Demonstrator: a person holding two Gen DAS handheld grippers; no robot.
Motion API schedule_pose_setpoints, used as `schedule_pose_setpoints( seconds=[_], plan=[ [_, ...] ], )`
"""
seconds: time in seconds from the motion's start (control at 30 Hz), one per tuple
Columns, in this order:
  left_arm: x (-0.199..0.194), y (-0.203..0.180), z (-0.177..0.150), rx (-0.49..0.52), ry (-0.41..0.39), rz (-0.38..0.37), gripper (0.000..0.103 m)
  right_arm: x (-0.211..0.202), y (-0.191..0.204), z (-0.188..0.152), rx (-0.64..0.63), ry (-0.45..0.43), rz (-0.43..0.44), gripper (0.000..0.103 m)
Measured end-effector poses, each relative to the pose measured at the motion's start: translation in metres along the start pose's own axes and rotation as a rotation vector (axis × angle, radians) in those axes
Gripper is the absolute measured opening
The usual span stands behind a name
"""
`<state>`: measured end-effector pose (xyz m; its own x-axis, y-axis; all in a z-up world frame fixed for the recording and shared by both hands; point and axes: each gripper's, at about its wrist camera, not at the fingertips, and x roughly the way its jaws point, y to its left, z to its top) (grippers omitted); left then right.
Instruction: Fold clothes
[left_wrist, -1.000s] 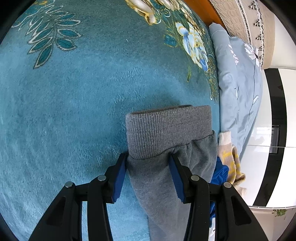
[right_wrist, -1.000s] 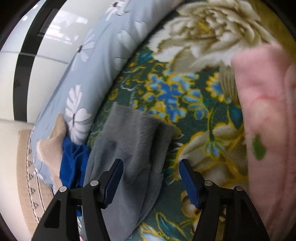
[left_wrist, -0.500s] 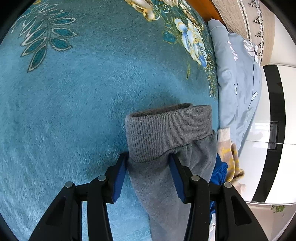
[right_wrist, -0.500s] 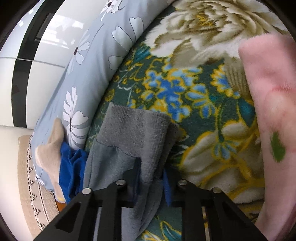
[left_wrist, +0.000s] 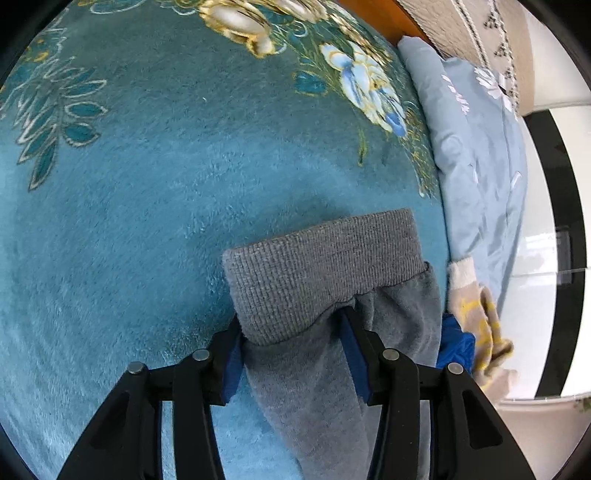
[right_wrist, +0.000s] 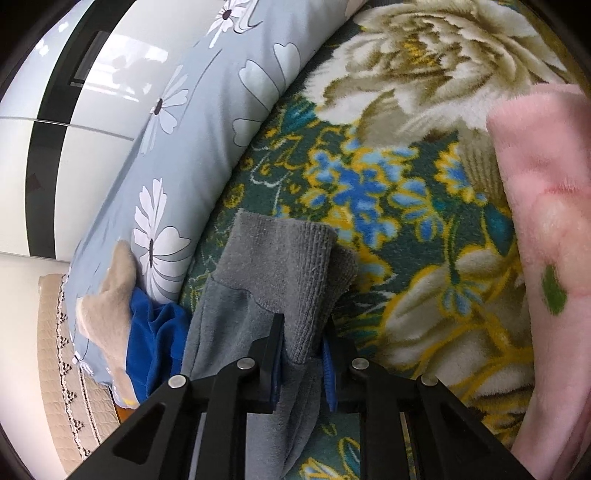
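A grey fleece garment with ribbed cuffs lies on a teal floral blanket (left_wrist: 155, 206). My left gripper (left_wrist: 293, 341) is shut on one grey cuff (left_wrist: 317, 277), its blue pads pressing the fabric just behind the ribbing. My right gripper (right_wrist: 303, 356) is shut on the other grey cuff (right_wrist: 284, 266), jaws close together around the bunched cloth. The garment's body trails back under both grippers and is hidden there.
A light-blue flowered quilt roll (right_wrist: 184, 147) lies along the bed's edge, also in the left wrist view (left_wrist: 476, 155). A blue cloth (right_wrist: 155, 339) and a beige knit piece (left_wrist: 476, 314) lie beside the grey garment. A pink fleece item (right_wrist: 546, 258) lies at the right.
My right gripper went from open over the grey cuff to shut on it. My left gripper kept its hold and the cuff shifted slightly.
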<state>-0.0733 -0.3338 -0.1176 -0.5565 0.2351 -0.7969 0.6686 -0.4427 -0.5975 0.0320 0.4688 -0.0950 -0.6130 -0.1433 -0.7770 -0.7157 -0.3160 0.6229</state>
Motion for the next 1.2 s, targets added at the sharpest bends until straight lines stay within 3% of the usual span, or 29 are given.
schedule_pose_setpoints(
  seconds=[0.1,0.3,0.37,0.47,0.57,0.67,0.8,0.9,1.07,1.2],
  plan=[
    [-0.008,-0.007,-0.003,0.038,-0.024,0.028,0.018,-0.006,0.008,0.001,-0.005,-0.001,0.01,0.018],
    [-0.043,-0.031,-0.002,0.141,-0.052,0.059,0.015,-0.024,0.036,0.003,-0.049,0.024,0.026,0.015],
    [-0.062,-0.041,0.002,0.159,-0.06,0.041,0.015,-0.041,0.055,0.006,-0.093,0.026,0.116,0.015],
    [-0.111,-0.053,0.007,0.218,-0.105,-0.041,0.015,-0.079,0.073,0.007,-0.198,-0.003,0.321,0.015],
    [-0.159,-0.044,0.004,0.283,-0.154,-0.11,0.015,-0.102,0.069,0.002,-0.312,-0.04,0.399,0.015],
    [-0.16,-0.012,-0.006,0.314,-0.133,-0.059,0.016,-0.073,0.031,-0.012,-0.277,0.048,0.271,0.015],
    [-0.111,0.056,-0.012,0.158,-0.012,0.072,0.016,-0.036,-0.008,-0.031,-0.227,0.143,0.12,0.015],
    [-0.097,0.085,-0.021,0.068,-0.012,0.099,0.016,-0.03,-0.009,-0.035,-0.226,0.147,0.093,0.015],
    [-0.104,0.081,-0.021,0.047,-0.032,0.056,0.016,-0.028,-0.008,-0.035,-0.246,0.155,0.046,0.015],
    [-0.1,0.078,-0.021,0.08,-0.023,0.118,0.016,-0.027,-0.007,-0.035,-0.263,0.162,0.007,0.015]
  ],
)
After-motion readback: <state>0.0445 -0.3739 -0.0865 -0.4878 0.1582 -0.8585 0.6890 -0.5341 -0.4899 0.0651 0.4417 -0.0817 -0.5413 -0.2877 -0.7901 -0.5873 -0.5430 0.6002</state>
